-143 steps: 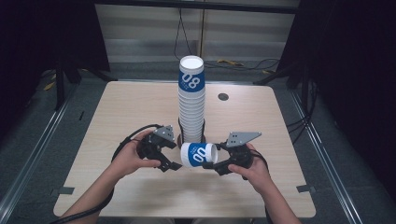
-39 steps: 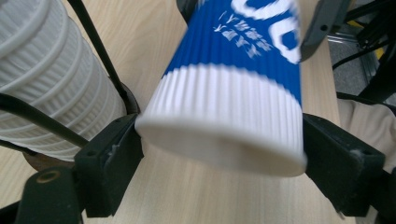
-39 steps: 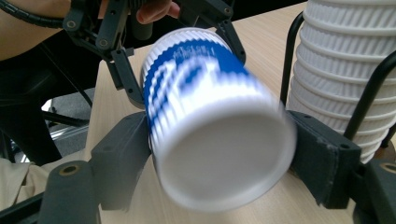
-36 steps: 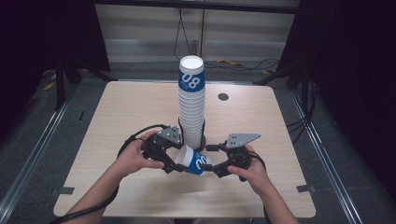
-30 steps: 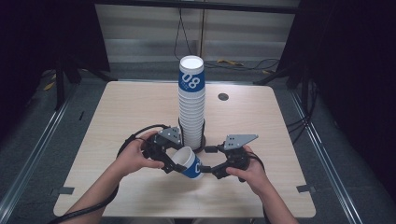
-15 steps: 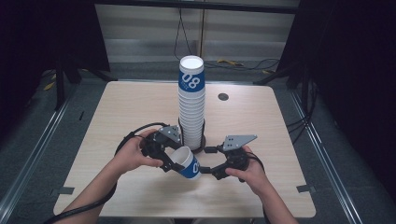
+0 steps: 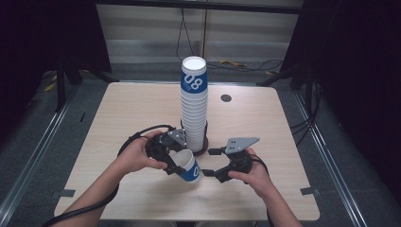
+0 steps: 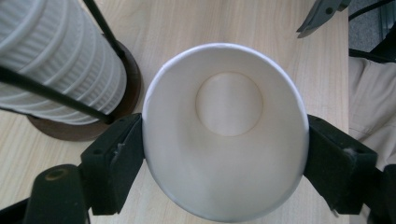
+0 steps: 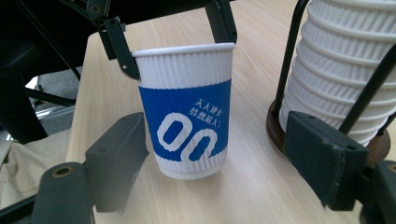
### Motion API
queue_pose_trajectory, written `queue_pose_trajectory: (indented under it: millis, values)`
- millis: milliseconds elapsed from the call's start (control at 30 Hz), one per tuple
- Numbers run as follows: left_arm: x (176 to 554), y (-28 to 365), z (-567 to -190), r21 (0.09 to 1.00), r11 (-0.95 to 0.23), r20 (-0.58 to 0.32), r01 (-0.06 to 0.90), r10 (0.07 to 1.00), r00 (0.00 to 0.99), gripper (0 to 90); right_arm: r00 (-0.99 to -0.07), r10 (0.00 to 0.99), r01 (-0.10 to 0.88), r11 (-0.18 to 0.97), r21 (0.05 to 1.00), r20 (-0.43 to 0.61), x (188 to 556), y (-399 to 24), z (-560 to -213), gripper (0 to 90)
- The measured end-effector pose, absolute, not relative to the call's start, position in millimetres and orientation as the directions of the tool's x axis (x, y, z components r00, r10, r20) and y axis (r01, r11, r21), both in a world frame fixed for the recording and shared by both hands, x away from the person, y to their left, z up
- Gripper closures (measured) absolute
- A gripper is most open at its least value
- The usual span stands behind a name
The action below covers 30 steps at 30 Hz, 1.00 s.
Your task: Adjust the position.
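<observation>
Blue-and-white paper cup [image 7: 188, 166]: lower centre of high view, clamped at rim by left gripper [image 7: 171, 159]. Left gripper view: white interior. Right gripper view: blue print; right gripper [image 9: 219, 161] jaws just widened, pads clear of cup. Cup stack [image 7: 194, 104] just behind; hands low.

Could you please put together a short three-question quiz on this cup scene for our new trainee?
1. True or false: the left hand-held gripper clamps the loose cup at its rim.
2. Are the right hand-held gripper pads pressing on that cup? A) yes B) no, they stand apart from it
3. What stands beside the loose cup, inside a dark wire holder?

Key: 1. True. 2. B; its jaws have just been opening, with the cup between them. 3. The cup stack, on the table.
</observation>
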<state>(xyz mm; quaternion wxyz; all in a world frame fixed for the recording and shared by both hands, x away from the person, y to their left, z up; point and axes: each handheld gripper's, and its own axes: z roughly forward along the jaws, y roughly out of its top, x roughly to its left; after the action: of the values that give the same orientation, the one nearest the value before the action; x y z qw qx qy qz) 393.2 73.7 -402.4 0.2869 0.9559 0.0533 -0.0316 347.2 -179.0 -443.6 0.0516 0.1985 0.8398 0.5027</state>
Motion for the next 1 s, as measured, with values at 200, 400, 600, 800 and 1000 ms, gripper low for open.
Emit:
queue_pose_trajectory:
  millis: [200,400,600,800,1000]
  values:
    - [394,65,-407,0.526,-0.843,-0.098,0.111,0.070,0.993,18.7,-0.916,0.389,0.273,0.424,0.863,0.098,347,-182,-444,20.5]
    - [394,64,-411,0.531,-0.836,-0.118,0.136,0.087,0.989,18.0,-0.912,0.400,0.275,0.426,0.862,0.094,347,-187,-444,20.3]
    - [394,63,-411,0.530,-0.837,-0.116,0.140,0.092,0.989,17.9,-0.908,0.407,0.283,0.429,0.858,0.096,349,-190,-446,20.1]
    - [393,59,-412,0.536,-0.834,-0.111,0.131,0.084,0.990,17.3,-0.904,0.415,0.291,0.425,0.857,0.101,349,-193,-446,19.9]
    - [393,56,-412,0.532,-0.836,-0.116,0.137,0.089,0.989,17.0,-0.902,0.421,0.293,0.437,0.850,0.094,349,-195,-448,19.9]
